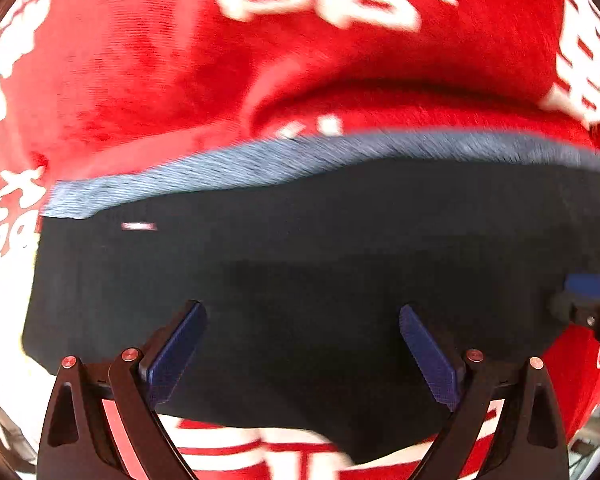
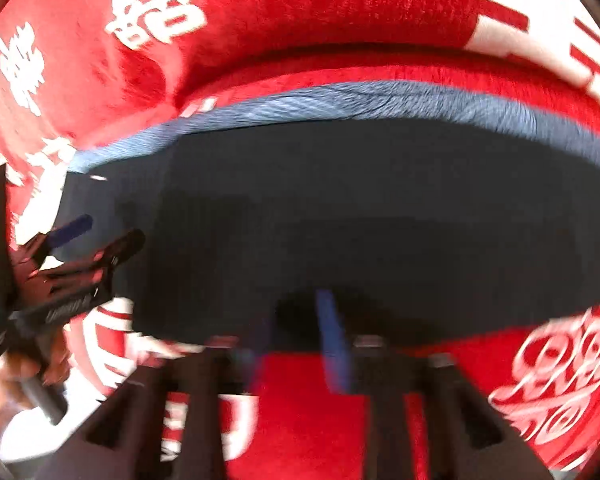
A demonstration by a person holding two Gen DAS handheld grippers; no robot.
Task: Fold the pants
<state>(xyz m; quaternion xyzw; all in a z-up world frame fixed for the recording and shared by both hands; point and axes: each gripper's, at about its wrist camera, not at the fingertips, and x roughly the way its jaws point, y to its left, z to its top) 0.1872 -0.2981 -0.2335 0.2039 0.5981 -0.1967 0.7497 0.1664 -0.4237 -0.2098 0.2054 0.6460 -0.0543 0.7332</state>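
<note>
1. The left gripper [image 1: 303, 354] has its two blue pads [image 1: 177, 354] spread wide apart, with nothing between them. The dark pants [image 1: 300, 272] lie flat directly under and ahead of it.
2. Beyond the pants, further ahead of the left gripper, a blue-grey band [image 1: 320, 156] runs along their far edge. Past that lies a red cloth with white characters [image 1: 140, 60].
3. The left view alone shows a small white tag [image 1: 139, 226] clearly, ahead and to the left of the pads. It also catches the right gripper [image 1: 592, 300] at its right edge, over the side of the pants.
4. The right view is blurred. The right gripper [image 2: 296, 344] sits at the near edge of the pants [image 2: 340, 220]; its pads look close together, but I cannot tell whether they pinch the fabric.
5. Only the right view shows the left gripper [image 2: 96, 236] from the side, to the left, over the pants' corner, with a hand [image 2: 16, 376] on its handle.
</note>
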